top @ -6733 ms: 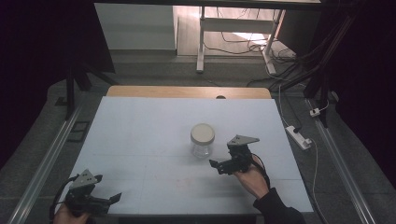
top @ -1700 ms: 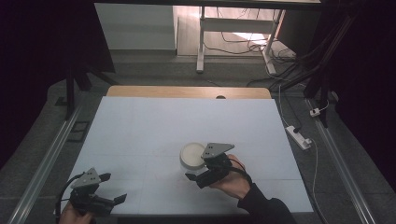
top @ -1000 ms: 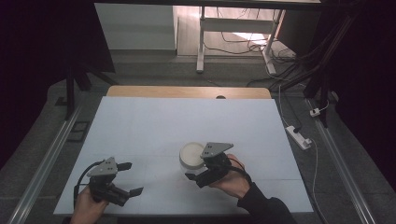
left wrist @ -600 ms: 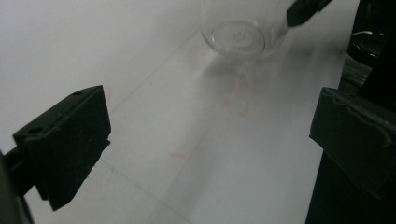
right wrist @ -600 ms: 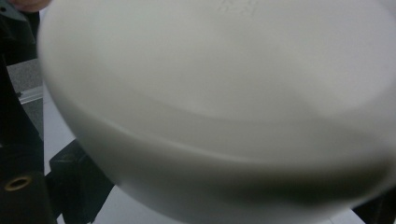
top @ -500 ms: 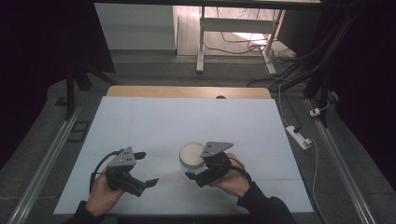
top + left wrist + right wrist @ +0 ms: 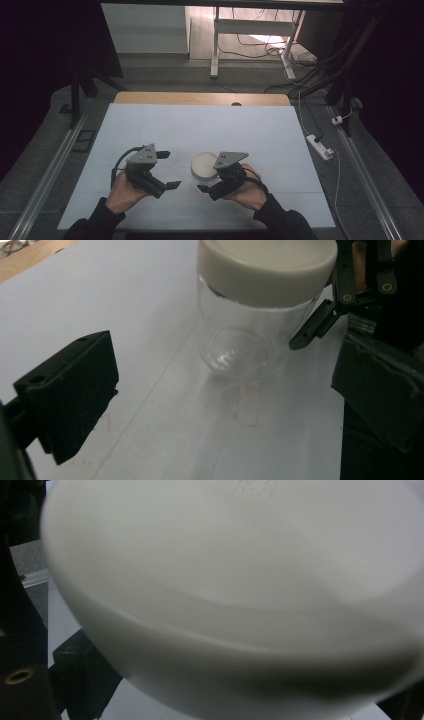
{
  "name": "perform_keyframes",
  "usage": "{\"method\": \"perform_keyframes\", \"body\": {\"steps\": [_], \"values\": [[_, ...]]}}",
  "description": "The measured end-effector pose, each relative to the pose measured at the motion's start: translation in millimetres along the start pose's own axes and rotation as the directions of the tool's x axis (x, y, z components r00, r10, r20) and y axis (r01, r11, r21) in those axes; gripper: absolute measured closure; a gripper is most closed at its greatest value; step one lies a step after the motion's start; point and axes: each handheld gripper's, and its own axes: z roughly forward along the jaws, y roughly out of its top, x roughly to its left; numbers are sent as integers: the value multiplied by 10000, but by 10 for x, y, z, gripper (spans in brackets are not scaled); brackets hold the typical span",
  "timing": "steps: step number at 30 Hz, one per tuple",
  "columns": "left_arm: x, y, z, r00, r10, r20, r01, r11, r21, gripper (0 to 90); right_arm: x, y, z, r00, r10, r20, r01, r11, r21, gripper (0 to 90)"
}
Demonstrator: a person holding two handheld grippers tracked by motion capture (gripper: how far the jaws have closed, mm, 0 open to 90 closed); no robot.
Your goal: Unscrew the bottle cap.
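The white table [image 7: 150, 130] carries a glass jar [image 7: 245, 340], which serves as landmark here, standing upright near the table's front middle. The right gripper [image 7: 212, 186] sits just right of the jar, jaws closed on its clear wall below the lid [image 7: 204, 162]. The left gripper [image 7: 167, 170] hangs just left of the jar, jaws spread wide and holding nothing. The jar looks empty, so light, rigid, smooth and breakable; the cream lid's rim seems the best place to grip.
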Motion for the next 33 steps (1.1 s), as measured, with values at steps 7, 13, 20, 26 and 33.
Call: {"method": "perform_keyframes", "body": {"steps": [7,13,20,26,33], "values": [[31,154,126,9964,573,628,-587,9981,206,0,24,3,33,9998,-72,-208,72,10000,17,68],[38,256,212,9856,1142,1247,-1198,9920,386,0,56,9,59,9990,-147,-413,146,9999,-34,68],[-6,360,377,9664,1714,1918,-1850,9812,553,0,96,17,87,9970,-261,-730,256,9996,-83,68],[-5,399,442,9487,1965,2476,-2122,9765,382,15,139,26,92,9938,-367,-1048,346,9992,-211,68],[7,407,447,9331,2245,2808,-2360,9717,74,72,181,36,92,9898,-641,-1271,613,9978,-263,68]]}}
